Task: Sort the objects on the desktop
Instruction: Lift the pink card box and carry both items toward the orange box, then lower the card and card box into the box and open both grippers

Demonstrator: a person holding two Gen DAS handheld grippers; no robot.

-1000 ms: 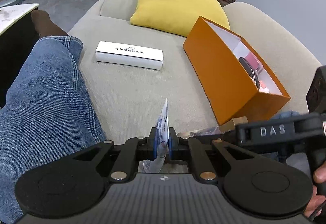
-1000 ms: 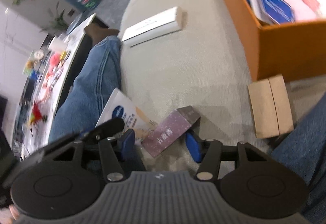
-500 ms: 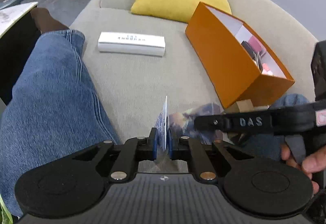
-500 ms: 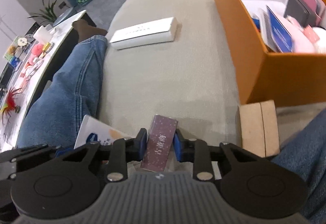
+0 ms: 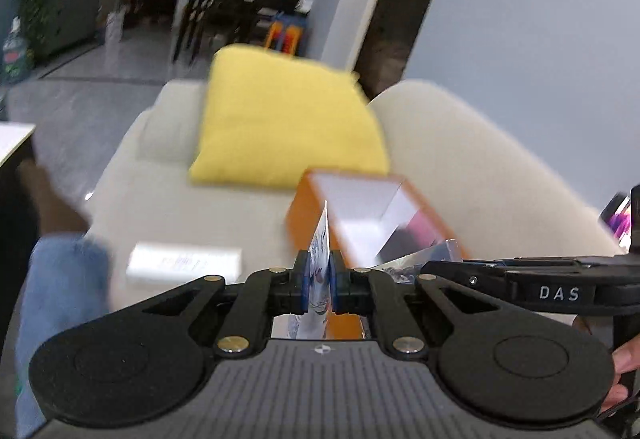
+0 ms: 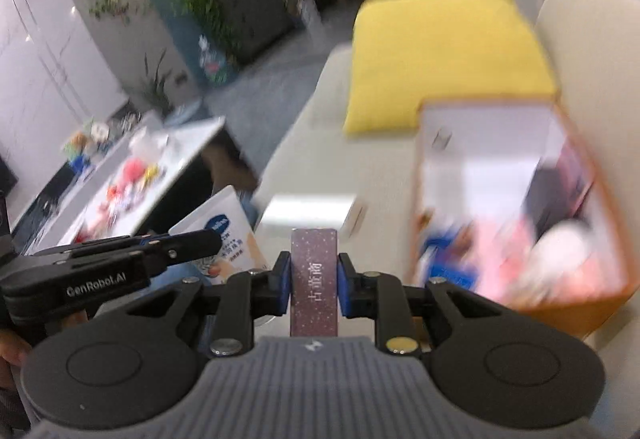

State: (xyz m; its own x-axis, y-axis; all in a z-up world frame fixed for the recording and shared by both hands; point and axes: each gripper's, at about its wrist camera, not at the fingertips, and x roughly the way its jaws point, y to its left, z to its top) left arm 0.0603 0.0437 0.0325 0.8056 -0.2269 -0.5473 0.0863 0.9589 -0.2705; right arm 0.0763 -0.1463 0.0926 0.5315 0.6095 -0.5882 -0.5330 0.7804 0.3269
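Left tool (image 5: 319, 281) clamped on thin white packet (image 5: 320, 251), seen edge-on. Right tool (image 6: 314, 281), jaws just closing, clamps purple box (image 6: 314, 279). Orange box (image 6: 520, 207) at 2 o'clock; contents motion-blurred. White case (image 5: 184, 265) on sofa, smeared.

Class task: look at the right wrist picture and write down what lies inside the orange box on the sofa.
The orange box has white inner walls and holds blurred pink, dark, white and blue items. Motion blur hides what they are, and anything beneath them is covered.
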